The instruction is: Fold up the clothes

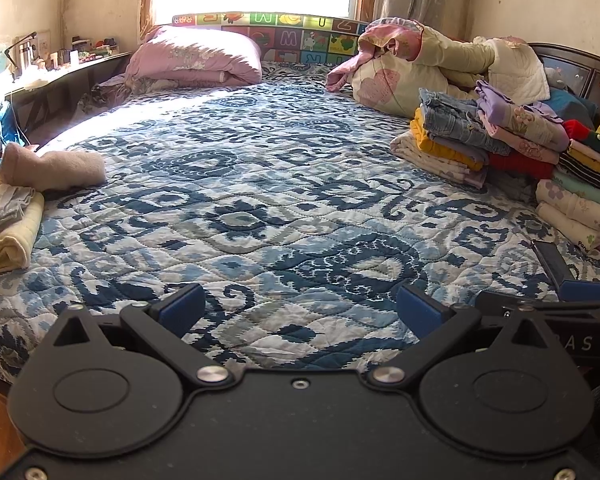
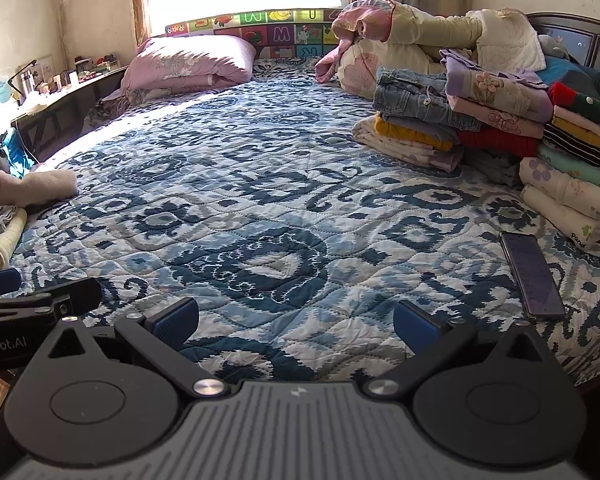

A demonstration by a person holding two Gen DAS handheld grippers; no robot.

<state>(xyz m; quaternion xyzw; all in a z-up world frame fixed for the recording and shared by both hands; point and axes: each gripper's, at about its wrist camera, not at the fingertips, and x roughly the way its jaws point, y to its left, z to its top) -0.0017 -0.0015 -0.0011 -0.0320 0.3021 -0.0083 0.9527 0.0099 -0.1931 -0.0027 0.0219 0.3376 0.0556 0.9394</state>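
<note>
Both grippers hover side by side over the near edge of a bed with a blue and white patterned quilt point(image 1: 260, 184). My left gripper point(image 1: 300, 312) is open with only quilt between its blue pads. My right gripper point(image 2: 296, 322) is open too, nothing held. Stacks of folded clothes point(image 1: 512, 140) point(image 2: 480, 120) sit at the right side of the bed, with jeans point(image 2: 416, 94) on one stack. At the left edge lie a beige rolled garment point(image 1: 56, 166) point(image 2: 32, 188) and a small folded cream pile point(image 1: 8, 224). In the left wrist view the right gripper's finger point(image 1: 588, 290) shows at the right.
A dark phone point(image 2: 534, 276) lies on the quilt near the right stacks. A pink pillow point(image 1: 196, 56) and a heap of bedding point(image 1: 432, 60) lie at the head under the window. A dark shelf with small items point(image 1: 52, 76) runs along the left wall.
</note>
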